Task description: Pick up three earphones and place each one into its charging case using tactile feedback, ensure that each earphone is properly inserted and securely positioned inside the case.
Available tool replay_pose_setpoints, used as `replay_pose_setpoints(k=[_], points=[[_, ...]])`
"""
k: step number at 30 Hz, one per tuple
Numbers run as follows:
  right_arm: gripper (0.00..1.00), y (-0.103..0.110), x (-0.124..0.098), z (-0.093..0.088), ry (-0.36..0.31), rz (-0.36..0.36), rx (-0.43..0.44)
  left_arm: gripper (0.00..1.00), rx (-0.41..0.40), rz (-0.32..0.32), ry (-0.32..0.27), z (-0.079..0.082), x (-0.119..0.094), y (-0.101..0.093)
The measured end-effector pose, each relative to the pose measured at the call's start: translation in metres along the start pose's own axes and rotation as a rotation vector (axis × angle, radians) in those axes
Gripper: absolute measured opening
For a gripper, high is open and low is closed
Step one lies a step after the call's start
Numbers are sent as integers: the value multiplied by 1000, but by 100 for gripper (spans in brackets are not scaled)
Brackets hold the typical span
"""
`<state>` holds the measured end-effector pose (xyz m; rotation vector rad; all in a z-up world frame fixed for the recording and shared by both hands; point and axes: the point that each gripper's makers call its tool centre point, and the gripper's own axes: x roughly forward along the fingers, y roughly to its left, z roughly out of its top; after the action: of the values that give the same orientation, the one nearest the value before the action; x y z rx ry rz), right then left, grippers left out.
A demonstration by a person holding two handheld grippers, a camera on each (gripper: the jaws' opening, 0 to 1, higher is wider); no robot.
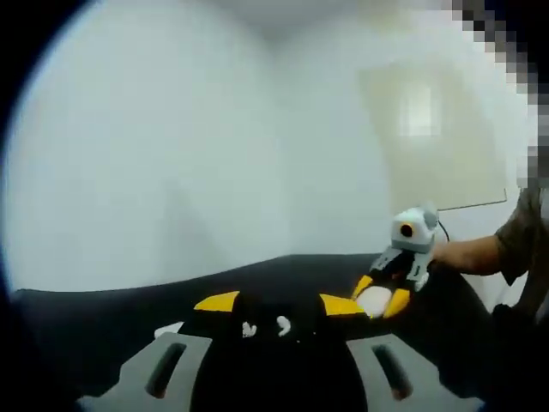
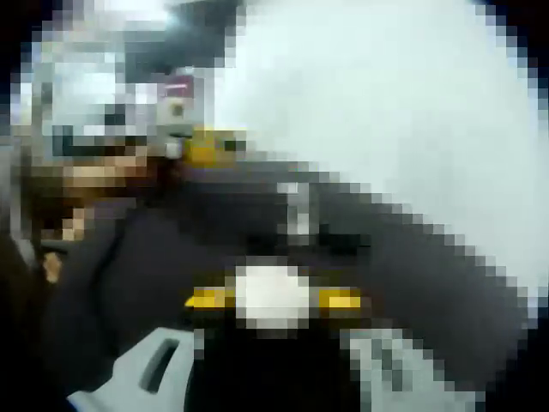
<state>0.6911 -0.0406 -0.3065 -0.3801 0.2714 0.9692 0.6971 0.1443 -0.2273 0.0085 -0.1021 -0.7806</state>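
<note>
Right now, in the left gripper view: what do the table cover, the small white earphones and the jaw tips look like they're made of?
Black table cover: looks like matte cloth or a soft mat, no glare; blur leaves it open.
Small white earphones: likely glossy moulded plastic, bright smooth spots; too small to be sure.
Left gripper: yellow jaw tips look like plain plastic or rubber, grey base parts like matte plastic.
Right gripper holds a white rounded object, probably smooth plastic.

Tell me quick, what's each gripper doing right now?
Left gripper: open, nothing held; two small white earphones lie between its jaws.
Right gripper: shut on a white case, likely the charging case.
</note>
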Motion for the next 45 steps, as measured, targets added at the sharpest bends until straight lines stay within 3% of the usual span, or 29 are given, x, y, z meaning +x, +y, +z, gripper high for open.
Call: replay_pose_setpoints(k=[4,6,10,13,18,20,23,24,25,32,33,35,38,41,45], points=[[38,-30,-9,-7,14,-107,52,31,3,9,6,-1,-1,3],[38,-49,-14,-12,2,-176,151,31,5,8,14,-3,-2,2],[38,-63,-20,-28,25,-237,214,31,8,5,22,-6,-2,2],[38,-73,-23,-32,3,-283,259,31,9,5,23,-6,-3,2],[39,-83,-24,-47,64,-326,265,31,12,2,28,-7,-3,1],[42,-82,-26,-32,-10,-312,227,31,15,-1,33,-8,-2,-1],[49,-84,-38,8,-177,-333,229,31,-28,-13,17,-6,-2,-2],[48,-84,-42,27,-243,-327,236,31,-34,-10,16,-5,-2,-1],[48,-84,-42,38,-267,-320,240,31,-36,-8,16,-5,-2,-1],[47,-85,4,72,-207,-278,111,31,-50,19,38,-11,-1,4],[47,-77,22,74,-188,-214,97,31,-54,24,41,-12,-1,5],[48,-71,37,76,-181,-173,121,32,-73,44,36,-11,-3,9],[47,-68,61,74,-123,-124,84,32,-120,76,22,-9,-6,16],[46,-70,77,66,-69,-108,42,31,-209,90,2,-6,-9,21],[46,-68,91,48,4,-51,71,28,-283,97,-29,-2,-13,28]])
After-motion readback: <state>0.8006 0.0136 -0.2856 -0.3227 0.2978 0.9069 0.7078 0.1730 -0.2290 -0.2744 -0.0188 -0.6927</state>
